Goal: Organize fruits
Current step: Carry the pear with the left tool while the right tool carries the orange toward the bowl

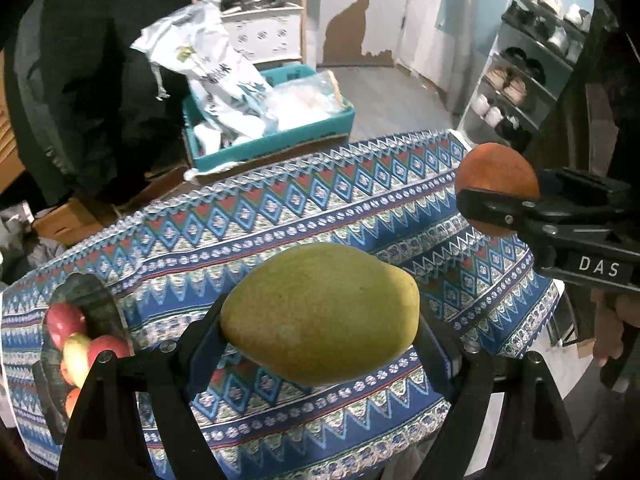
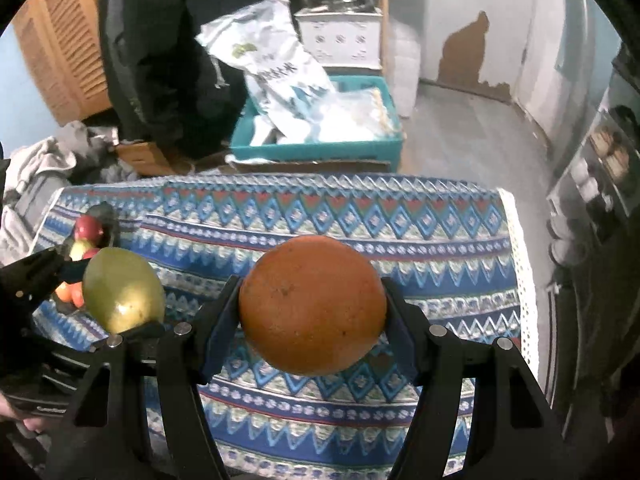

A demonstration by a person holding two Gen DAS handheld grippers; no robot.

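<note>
My left gripper (image 1: 320, 320) is shut on a green-yellow mango (image 1: 320, 314), held lengthwise between its pads above the patterned tablecloth (image 1: 280, 216). An orange (image 2: 312, 304) is clamped in my right gripper (image 2: 312, 312), also lifted over the cloth. In the left wrist view the orange (image 1: 496, 176) and the right gripper (image 1: 500, 204) show at the right. In the right wrist view the mango (image 2: 124, 290) shows at the left. A dark bowl (image 1: 96, 300) with red and yellow apples (image 1: 66, 320) sits on the table's left end; the bowl (image 2: 106, 216) also appears in the right wrist view.
Behind the table a teal crate (image 1: 276, 136) holds white bags (image 1: 208, 64). A shoe rack (image 1: 528, 80) stands at the right, a wooden shelf (image 1: 248, 8) at the back, a dark-clothed person (image 1: 92, 80) at the left. Cardboard boxes (image 1: 68, 220) lie on the floor.
</note>
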